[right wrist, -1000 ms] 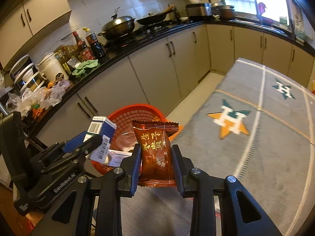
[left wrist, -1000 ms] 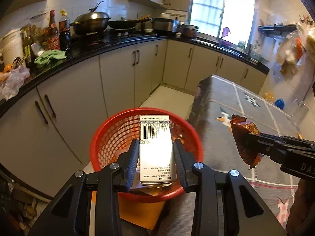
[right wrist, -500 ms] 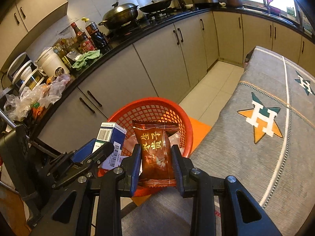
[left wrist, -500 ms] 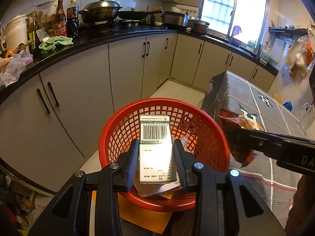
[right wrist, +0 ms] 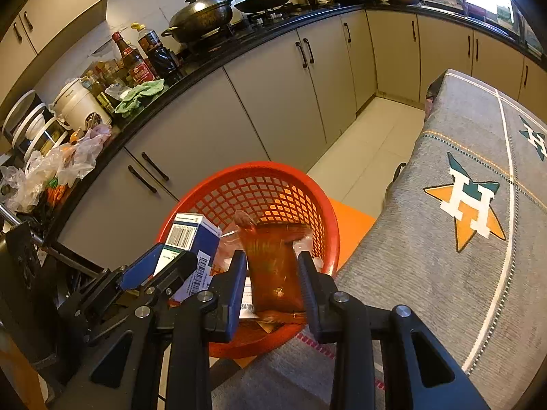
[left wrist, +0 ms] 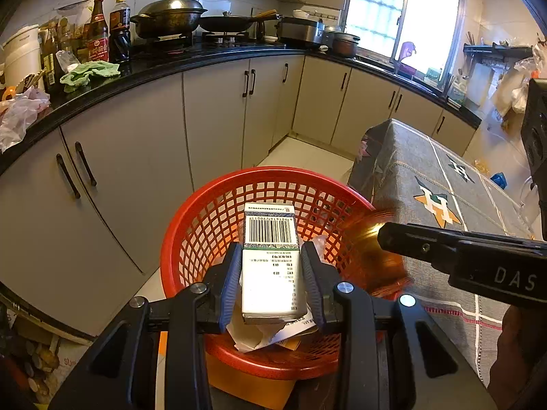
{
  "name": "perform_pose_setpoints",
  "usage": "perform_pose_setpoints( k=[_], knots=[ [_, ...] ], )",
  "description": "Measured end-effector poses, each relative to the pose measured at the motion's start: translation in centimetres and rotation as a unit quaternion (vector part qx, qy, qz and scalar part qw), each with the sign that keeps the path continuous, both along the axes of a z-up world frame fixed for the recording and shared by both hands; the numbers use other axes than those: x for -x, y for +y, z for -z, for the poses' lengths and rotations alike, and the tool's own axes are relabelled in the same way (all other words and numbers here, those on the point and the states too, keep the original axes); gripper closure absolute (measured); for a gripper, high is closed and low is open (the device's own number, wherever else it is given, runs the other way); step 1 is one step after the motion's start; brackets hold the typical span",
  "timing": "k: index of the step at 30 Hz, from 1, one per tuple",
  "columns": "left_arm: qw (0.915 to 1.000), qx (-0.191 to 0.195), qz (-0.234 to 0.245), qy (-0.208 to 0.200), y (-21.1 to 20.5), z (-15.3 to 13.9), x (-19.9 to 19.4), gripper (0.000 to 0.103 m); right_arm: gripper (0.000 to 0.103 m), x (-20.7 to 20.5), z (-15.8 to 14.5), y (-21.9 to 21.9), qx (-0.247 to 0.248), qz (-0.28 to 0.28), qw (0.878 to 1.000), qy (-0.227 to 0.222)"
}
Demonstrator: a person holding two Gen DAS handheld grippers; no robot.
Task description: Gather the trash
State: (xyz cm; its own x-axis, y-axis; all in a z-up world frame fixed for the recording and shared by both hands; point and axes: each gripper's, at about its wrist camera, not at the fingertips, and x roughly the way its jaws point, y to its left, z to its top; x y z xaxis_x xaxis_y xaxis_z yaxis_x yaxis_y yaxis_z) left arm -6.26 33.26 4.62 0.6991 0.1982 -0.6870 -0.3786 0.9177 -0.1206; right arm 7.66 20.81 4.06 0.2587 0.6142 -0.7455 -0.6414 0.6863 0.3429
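Over a red mesh basket [left wrist: 191,235] in a home kitchen, 2 handheld grippers hang with trash between their fingers.

Left gripper [left wrist: 270,273] is clamped on a white carton [left wrist: 271,263], barcode end up, directly above the basket, where crumpled paper [left wrist: 263,336] lies. Right gripper [right wrist: 272,282] has its fingers spread wider than the brown snack wrapper [right wrist: 273,266] between them; the wrapper is motion-blurred and appears loose, and whether either pad still touches it cannot be told. It sits over the basket's near rim, just beside the carton. Basket stands on an orange surface [right wrist: 352,222] beside a table under a grey cloth [right wrist: 444,273] with star emblems.
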Motion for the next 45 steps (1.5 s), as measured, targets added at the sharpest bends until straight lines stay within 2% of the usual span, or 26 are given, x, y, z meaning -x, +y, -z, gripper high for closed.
perform_pose_setpoints(
  k=[12, 14, 16, 20, 23, 25, 30, 39, 42, 45],
  knots=[
    [1.0000, -0.004, 0.002, 0.003, -0.1, 0.2, -0.2, 0.067, 0.069, 0.1, -0.7, -0.7, -0.007, 0.005, 1.000, -0.007],
    [1.0000, -0.004, 0.000, 0.001, -0.1, 0.2, -0.1, 0.056, 0.069, 0.1, -0.9, -1.1, -0.009, 0.008, 1.000, -0.010],
    [1.0000, -0.007, -0.003, -0.003, -0.2, 0.1, 0.0, 0.050, 0.069, 0.1, -1.2, -1.6, -0.011, 0.014, 1.000, -0.012],
    [0.9999, -0.011, -0.004, -0.010, -0.6, -0.3, 0.0, 0.044, 0.068, 0.1, -1.7, -2.4, -0.012, 0.024, 0.999, -0.021],
    [0.9996, -0.020, -0.010, -0.015, -0.9, -0.7, 0.1, 0.031, 0.058, 0.2, -1.9, -3.0, -0.007, 0.032, 0.999, -0.029],
    [0.9992, -0.031, -0.017, -0.018, -1.2, -0.9, 0.2, 0.027, 0.046, 0.4, -2.0, -3.5, -0.003, 0.040, 0.999, -0.037],
    [0.9986, -0.044, -0.023, -0.018, -1.7, -1.2, 0.3, 0.021, 0.032, 0.8, -2.4, -4.5, 0.010, 0.056, 0.997, -0.057],
    [0.9963, -0.067, -0.048, -0.024, -2.5, -1.8, 0.9, 0.013, 0.021, 1.1, -3.2, -6.9, 0.037, 0.103, 0.989, -0.102],
    [0.9933, -0.087, -0.069, -0.032, -2.8, -2.3, 1.6, 0.012, 0.017, 1.4, -3.0, -7.5, 0.055, 0.113, 0.985, -0.120],
    [0.9896, -0.106, -0.091, -0.035, -3.3, -2.7, 2.5, 0.006, 0.015, 2.0, -2.8, -8.2, 0.070, 0.119, 0.981, -0.133]
  ],
)
